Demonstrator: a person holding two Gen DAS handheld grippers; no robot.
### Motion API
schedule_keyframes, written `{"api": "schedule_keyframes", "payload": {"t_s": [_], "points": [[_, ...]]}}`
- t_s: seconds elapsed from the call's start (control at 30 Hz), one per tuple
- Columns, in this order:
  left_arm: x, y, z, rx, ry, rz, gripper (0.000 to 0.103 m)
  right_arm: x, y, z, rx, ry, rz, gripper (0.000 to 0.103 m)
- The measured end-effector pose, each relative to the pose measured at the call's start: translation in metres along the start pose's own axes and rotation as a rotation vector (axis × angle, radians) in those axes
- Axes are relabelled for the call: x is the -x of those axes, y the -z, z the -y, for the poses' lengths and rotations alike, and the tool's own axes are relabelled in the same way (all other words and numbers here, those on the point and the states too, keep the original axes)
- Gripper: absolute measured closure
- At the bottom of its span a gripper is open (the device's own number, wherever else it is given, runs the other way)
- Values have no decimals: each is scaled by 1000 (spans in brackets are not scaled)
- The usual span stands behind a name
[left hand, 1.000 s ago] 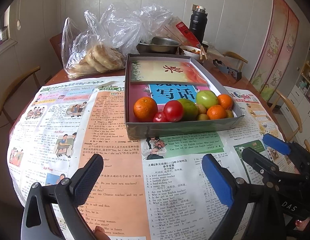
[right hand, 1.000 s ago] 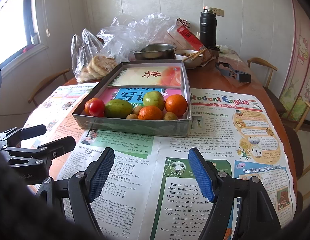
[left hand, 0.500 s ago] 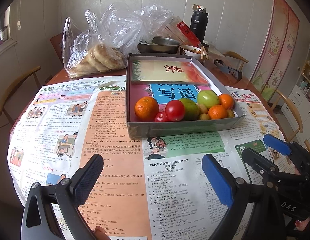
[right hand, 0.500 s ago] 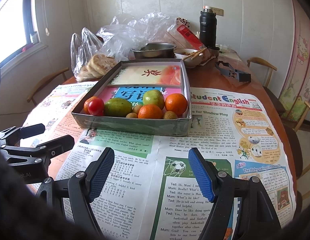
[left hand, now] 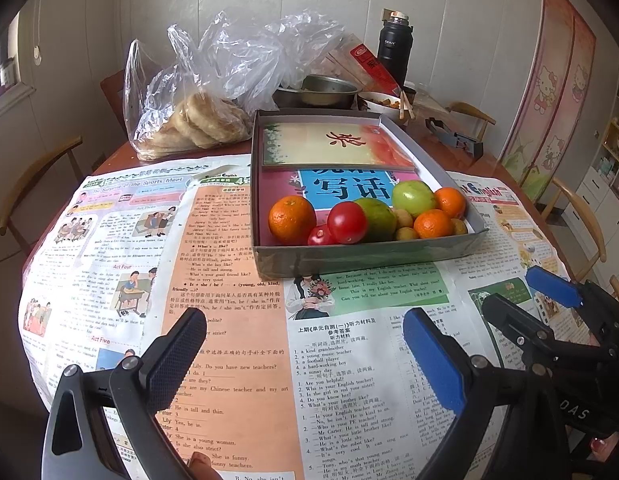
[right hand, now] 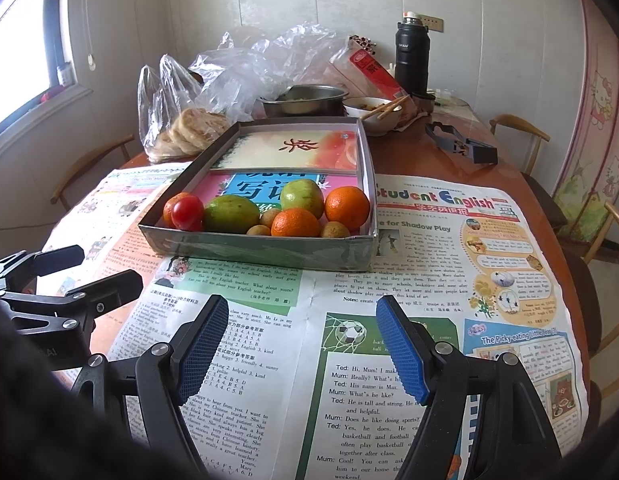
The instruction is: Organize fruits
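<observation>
A shallow grey box point(left hand: 365, 256) point(right hand: 269, 250) stands on the newspaper-covered table, lined with booklets. Fruit is piled along its near wall: oranges point(left hand: 292, 219) point(right hand: 346, 207), red tomatoes point(left hand: 346, 222) point(right hand: 187, 212), a green mango point(right hand: 230, 214), a green apple point(left hand: 413, 198) point(right hand: 302, 198) and small brown fruits point(right hand: 334, 230). My left gripper point(left hand: 305, 338) hovers open over the newspaper, short of the box, holding nothing. My right gripper point(right hand: 301, 326) is open and empty too, in front of the box's near wall. Each gripper shows at the edge of the other's view.
Behind the box lie a clear plastic bag of flatbreads point(left hand: 197, 120), a metal bowl point(right hand: 305, 98), a white bowl with chopsticks point(right hand: 373, 112), a black flask point(right hand: 412, 56) and a dark tool point(right hand: 461, 146). Wooden chairs point(right hand: 521, 132) ring the table. Newspaper point(right hand: 429, 280) covers the near half.
</observation>
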State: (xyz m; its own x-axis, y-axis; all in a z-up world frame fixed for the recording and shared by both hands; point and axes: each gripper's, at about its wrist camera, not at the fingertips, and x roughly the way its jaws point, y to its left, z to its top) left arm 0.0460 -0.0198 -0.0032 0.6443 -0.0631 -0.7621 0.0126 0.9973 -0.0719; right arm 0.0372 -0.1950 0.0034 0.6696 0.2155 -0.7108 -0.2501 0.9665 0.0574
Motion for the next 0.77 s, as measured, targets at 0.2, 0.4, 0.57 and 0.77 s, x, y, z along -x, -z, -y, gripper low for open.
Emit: {"api": "schedule_keyframes", "payload": {"t_s": [0.2, 0.4, 0.57, 0.77], "points": [[2, -1, 0, -7, -1, 5, 4, -1, 0, 0, -1, 1, -2, 25], [1, -2, 2, -22, -6, 2, 4, -5, -1, -1, 0, 6, -10, 25], [-1, -4, -1, -20, 12, 3, 4, -7, -5, 7, -13, 24, -14, 25], [-1, -22, -28, 23, -26, 26, 4, -13, -21, 42, -67, 66, -28, 25]]}}
